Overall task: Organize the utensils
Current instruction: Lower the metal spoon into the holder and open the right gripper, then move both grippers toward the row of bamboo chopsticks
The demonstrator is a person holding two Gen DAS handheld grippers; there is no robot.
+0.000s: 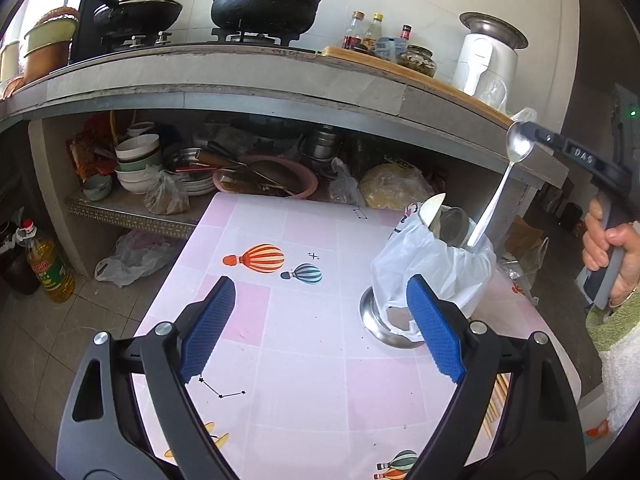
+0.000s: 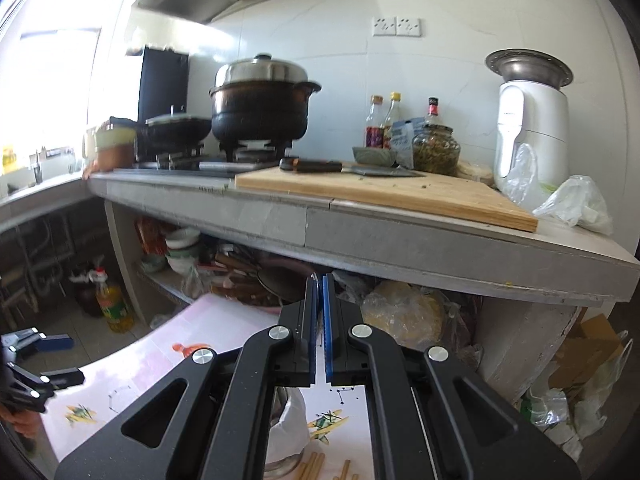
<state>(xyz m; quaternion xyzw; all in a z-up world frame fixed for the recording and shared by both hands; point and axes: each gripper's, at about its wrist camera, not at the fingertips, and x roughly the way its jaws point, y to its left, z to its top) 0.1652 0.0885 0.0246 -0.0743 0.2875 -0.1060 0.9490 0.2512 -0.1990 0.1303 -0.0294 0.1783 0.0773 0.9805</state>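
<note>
Your metal spoon (image 1: 505, 176) hangs handle-down, bowl clamped in your right gripper (image 2: 319, 328), its jaws clenched on it, handle tip inside the bag-lined steel holder (image 1: 424, 276) on the pink tabletop (image 1: 304, 344). Your left gripper (image 1: 320, 324) hovers nearby, jaws spread wide, empty.

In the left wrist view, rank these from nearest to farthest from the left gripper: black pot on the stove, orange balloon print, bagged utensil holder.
From the left gripper:
1. Bagged utensil holder, just beyond its right finger.
2. Orange balloon print, ahead on the tablecloth, slightly left.
3. Black pot, up on the stove at the back.
</note>
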